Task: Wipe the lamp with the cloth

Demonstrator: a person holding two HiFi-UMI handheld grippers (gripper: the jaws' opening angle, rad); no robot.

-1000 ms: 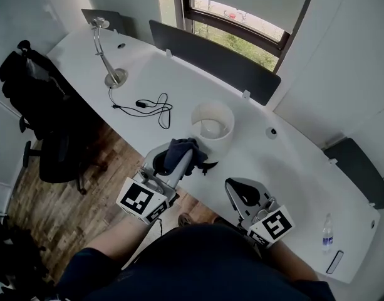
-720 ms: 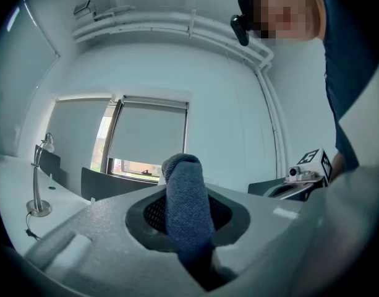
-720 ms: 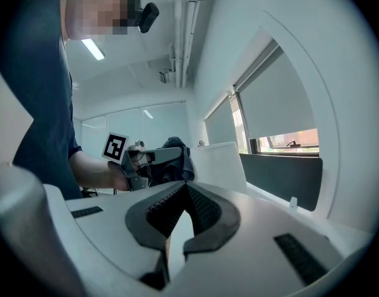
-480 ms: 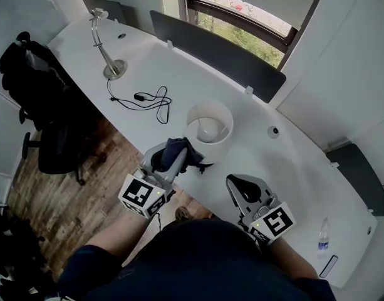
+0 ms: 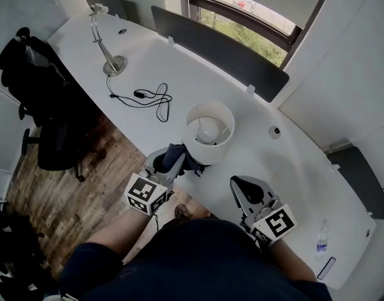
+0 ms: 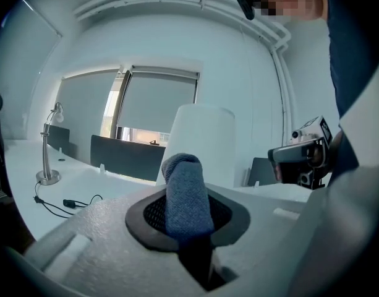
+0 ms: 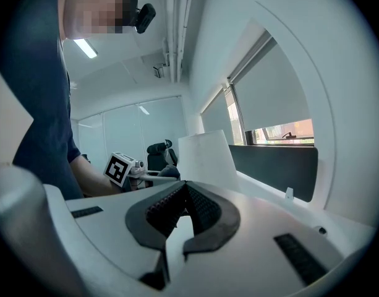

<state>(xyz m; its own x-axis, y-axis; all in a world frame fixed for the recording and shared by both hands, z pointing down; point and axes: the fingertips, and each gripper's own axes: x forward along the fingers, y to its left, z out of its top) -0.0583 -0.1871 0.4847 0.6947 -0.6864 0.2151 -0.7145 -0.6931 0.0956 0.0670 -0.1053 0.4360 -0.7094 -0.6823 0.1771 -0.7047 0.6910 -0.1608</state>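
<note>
Clamping a bunched fold of the soft blue cloth (image 6: 186,197), the left tongs (image 5: 173,162) sit just beside the white lamp (image 5: 208,132) on the desk (image 5: 292,162) — the right tongs (image 5: 247,192) are together, empty. The shade looks light and tippy — gentle strokes seem wise.

The left gripper (image 5: 173,160) and right gripper (image 5: 244,190) are pale grey moulded plastic, with black ribbed pads (image 7: 201,210) lining the jaws. Each carries a cube (image 5: 146,194) printed with black-and-white square markers. The person wears a dark navy short-sleeved top (image 5: 204,262).
</note>
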